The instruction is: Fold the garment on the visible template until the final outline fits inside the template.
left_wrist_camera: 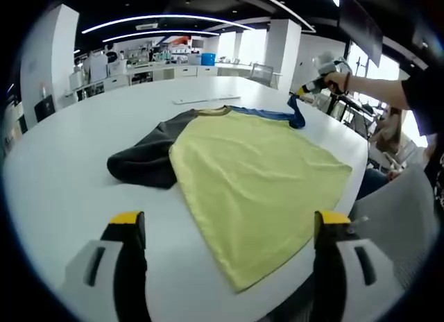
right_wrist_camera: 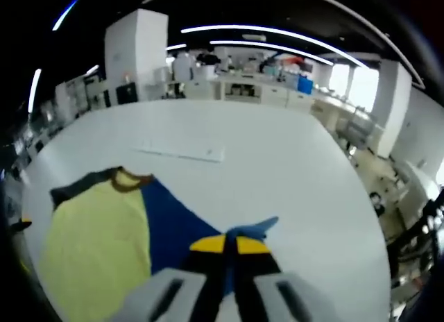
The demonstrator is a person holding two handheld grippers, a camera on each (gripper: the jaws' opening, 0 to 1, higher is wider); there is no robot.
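Yellow-tipped jaws of my left gripper (left_wrist_camera: 227, 228) stand wide apart with nothing between them, low over the near table edge. Just beyond lies the garment (left_wrist_camera: 250, 176): a T-shirt, yellow body spread flat, dark grey sleeve (left_wrist_camera: 142, 162) bunched loosely on its far-left side, blue sleeve (left_wrist_camera: 267, 114) stretched off toward the right.

My right gripper (right_wrist_camera: 229, 246) has its jaws pinched together on the blue sleeve's tip (right_wrist_camera: 253, 230), held slightly up from the table.

Handling judgement: thin, limp knit, very light, no stiffness at all. It will sag and drag rather than hold a line, so I'd grip at hems, sleeve ends or corners, not mid-panel. Creases should set with a light press. Nothing fragile.

Surface is a large white table (left_wrist_camera: 69, 197), smooth and likely slick enough for cloth to slide. A pale flat strip (right_wrist_camera: 182, 152) lies beyond the collar. I cannot make out a template outline. Room: open-plan lab, benches, white columns, ceiling light strips.
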